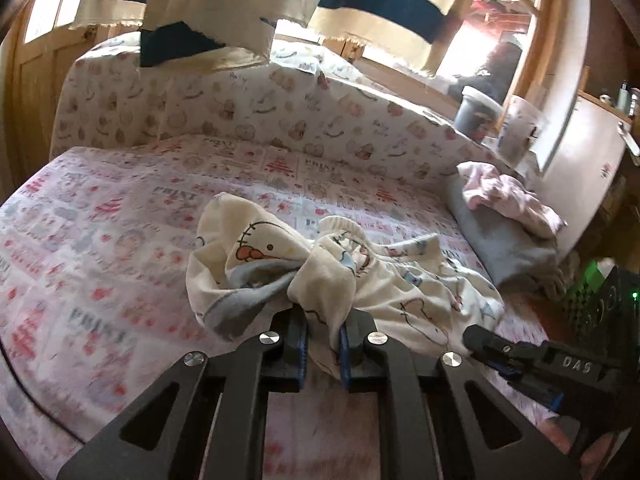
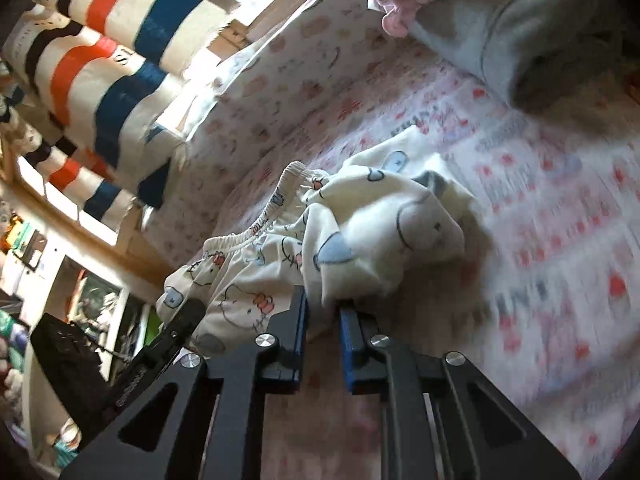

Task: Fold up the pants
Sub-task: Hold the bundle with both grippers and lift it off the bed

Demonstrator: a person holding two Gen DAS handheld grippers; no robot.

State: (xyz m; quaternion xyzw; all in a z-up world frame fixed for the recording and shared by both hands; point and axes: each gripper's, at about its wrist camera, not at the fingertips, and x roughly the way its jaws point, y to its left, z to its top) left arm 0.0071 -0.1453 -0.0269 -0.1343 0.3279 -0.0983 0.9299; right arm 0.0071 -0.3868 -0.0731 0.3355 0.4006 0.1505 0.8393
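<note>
Between the blue pads of the left gripper (image 1: 323,338) a fold of the pants (image 1: 332,264) is pinched: soft cream cotton, crumpled in a heap ahead of it, printed with cartoon cats and pale blue patches, gathered elastic waistband showing. Right of it, the right gripper (image 2: 323,322) clamps another fold of the same heap, on the pink-printed bedsheet (image 1: 100,240).

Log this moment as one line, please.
stage: grasp | left gripper: jaws shut on cream cartoon-print cotton pants | right gripper: jaws shut on pants | pants: crumpled on pink-print bedsheet
</note>
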